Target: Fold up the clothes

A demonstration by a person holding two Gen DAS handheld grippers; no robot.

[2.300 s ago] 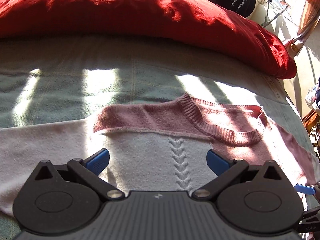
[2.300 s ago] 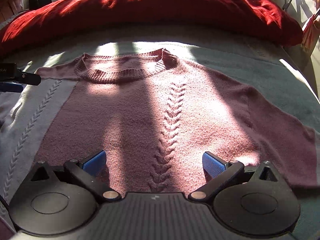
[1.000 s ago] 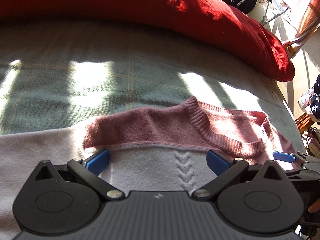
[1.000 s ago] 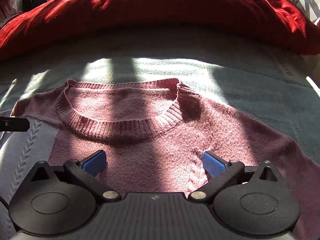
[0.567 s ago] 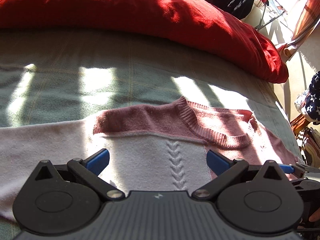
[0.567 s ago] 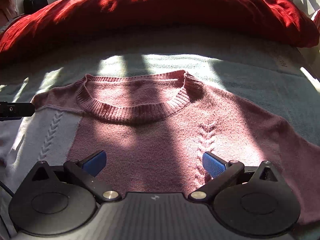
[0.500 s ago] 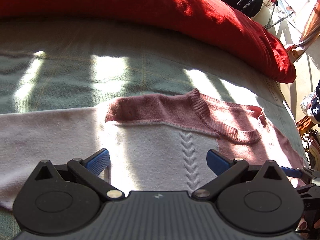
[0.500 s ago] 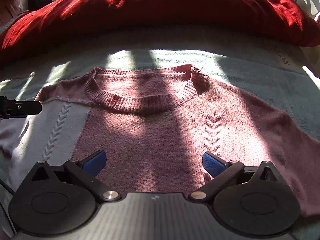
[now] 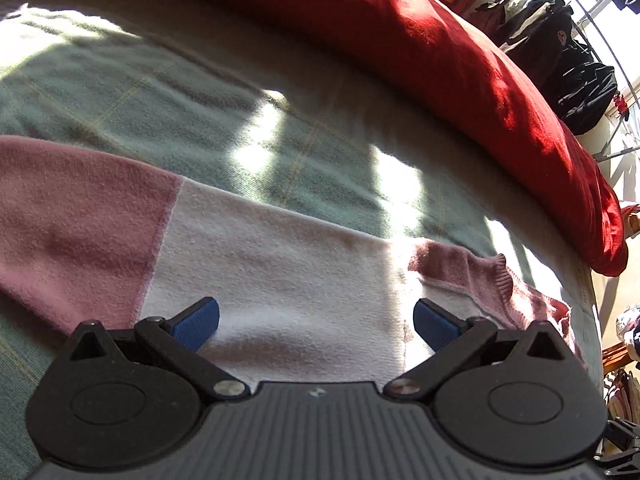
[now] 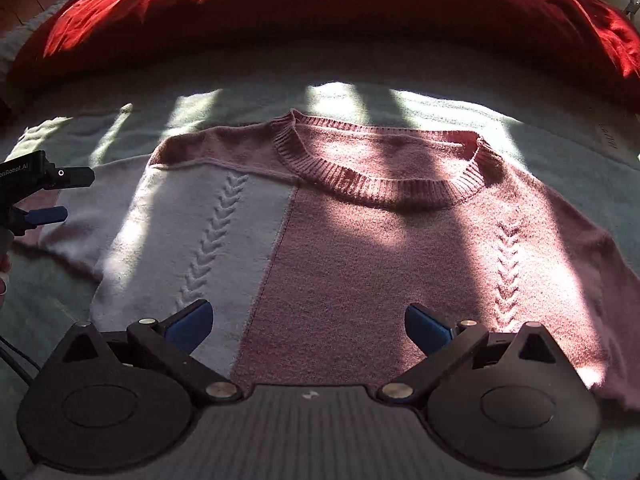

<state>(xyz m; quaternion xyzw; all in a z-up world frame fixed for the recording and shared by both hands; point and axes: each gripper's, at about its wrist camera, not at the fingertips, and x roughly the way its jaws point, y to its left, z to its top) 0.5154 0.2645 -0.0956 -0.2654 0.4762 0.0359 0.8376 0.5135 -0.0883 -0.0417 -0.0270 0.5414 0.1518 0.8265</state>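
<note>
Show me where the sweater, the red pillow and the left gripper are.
sweater [image 10: 360, 264], right wrist view, pink chest.
red pillow [image 10: 320, 12], right wrist view, middle.
left gripper [image 9: 316, 322], left wrist view, between its open fingertips.

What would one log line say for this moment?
stage: before first fold | sweater: flat on bed, front up | left tongs: open, over sleeve | right tongs: open, over chest

- Partial white lettering "onRobot.AI" on the black body of the left gripper [image 10: 47, 196], at the far left edge of the right wrist view; the first characters are cut off by the frame edge.
- Small print on the green blanket [image 10: 610, 136], far right: too blurred to read.
</note>
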